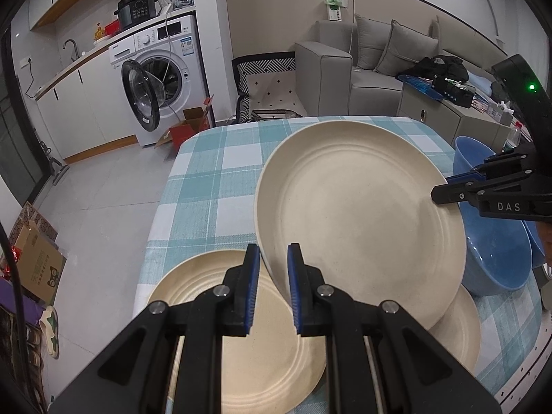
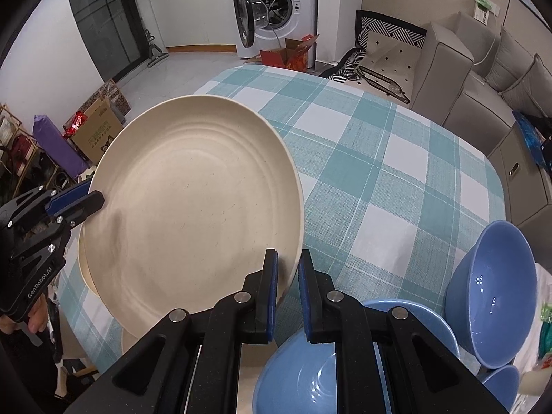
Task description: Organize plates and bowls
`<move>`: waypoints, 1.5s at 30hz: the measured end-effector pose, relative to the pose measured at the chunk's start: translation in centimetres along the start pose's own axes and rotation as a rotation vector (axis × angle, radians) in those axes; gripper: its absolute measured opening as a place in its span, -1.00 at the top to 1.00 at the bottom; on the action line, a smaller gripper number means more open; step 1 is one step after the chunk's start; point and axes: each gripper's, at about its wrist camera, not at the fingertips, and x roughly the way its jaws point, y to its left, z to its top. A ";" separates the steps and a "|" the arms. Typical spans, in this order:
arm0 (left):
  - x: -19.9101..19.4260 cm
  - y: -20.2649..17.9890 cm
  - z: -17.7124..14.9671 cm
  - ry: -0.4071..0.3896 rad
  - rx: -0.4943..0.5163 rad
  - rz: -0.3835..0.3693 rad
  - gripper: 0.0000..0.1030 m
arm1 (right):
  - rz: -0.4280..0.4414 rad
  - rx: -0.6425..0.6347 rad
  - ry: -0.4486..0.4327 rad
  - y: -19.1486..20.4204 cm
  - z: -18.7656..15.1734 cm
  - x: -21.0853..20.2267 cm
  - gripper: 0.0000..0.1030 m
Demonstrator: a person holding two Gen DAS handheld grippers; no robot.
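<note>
A large cream plate [image 1: 358, 214] hangs tilted above the table, gripped on opposite rims. In the left wrist view my left gripper [image 1: 272, 253] is shut on its near rim, and my right gripper [image 1: 440, 193] pinches the far right rim. In the right wrist view the same plate [image 2: 193, 207] fills the left half, with my right gripper [image 2: 288, 260] shut on its edge and my left gripper [image 2: 98, 198] clamped at its left rim. Two more cream plates [image 1: 207, 296] [image 1: 459, 327] lie on the cloth beneath. Blue bowls [image 2: 493, 293] [image 2: 296, 383] stand at the right.
The table wears a teal and white checked cloth [image 2: 379, 158]. Beyond its far edge are a washing machine [image 1: 162, 69] with its door open, a red box [image 2: 293, 55] on the floor and a grey sofa [image 1: 372, 58]. A hand [image 2: 34, 321] holds the left gripper.
</note>
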 end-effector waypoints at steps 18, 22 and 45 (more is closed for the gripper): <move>-0.9 0.1 -1.9 0.013 0.001 0.018 0.73 | -0.001 -0.083 0.004 2.4 -2.5 0.1 0.77; -1.4 -0.1 -2.5 0.009 0.000 0.021 0.73 | -0.010 -0.124 0.009 2.8 -2.8 0.2 0.76; -1.8 -1.2 -6.2 0.064 -0.007 -0.011 0.73 | -0.071 -0.303 0.114 4.3 -3.3 1.8 0.75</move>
